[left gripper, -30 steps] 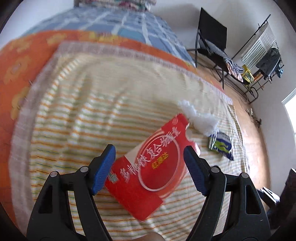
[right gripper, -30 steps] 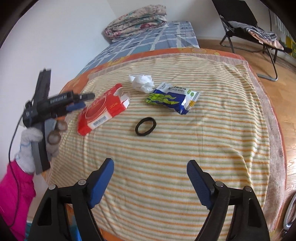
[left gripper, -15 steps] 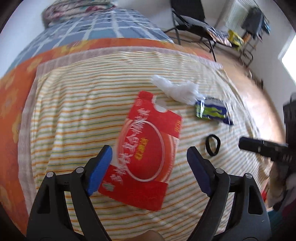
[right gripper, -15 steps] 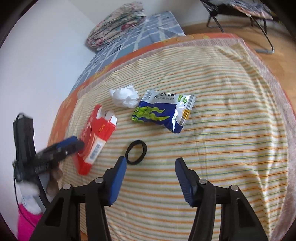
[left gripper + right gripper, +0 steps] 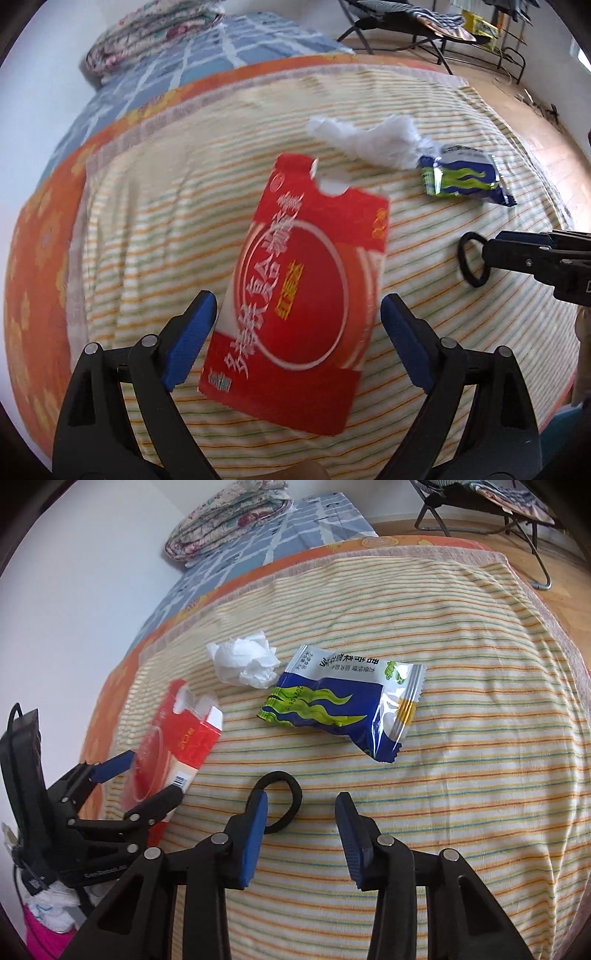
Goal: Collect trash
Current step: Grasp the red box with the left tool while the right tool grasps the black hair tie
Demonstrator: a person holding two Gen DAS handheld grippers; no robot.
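A red carton with white lettering lies flat on the striped blanket. My left gripper hovers over its near end with jaws opening, one pad on each side, neither touching it. From the right wrist view the left gripper straddles the carton. My right gripper is low over a black hair tie; its jaws are closing, and part of the ring lies between them unpressed. A crumpled white tissue and a blue-green snack wrapper lie farther back.
The striped blanket covers a bed with an orange border; a folded quilt sits at its far end. A folding chair stands on the wooden floor beyond. A gloved hand and pink sleeve hold the left gripper.
My left gripper rolled and shifted, so the carton now lies lengthwise between wider jaws. My right gripper sank toward the black hair tie while its jaws narrowed.
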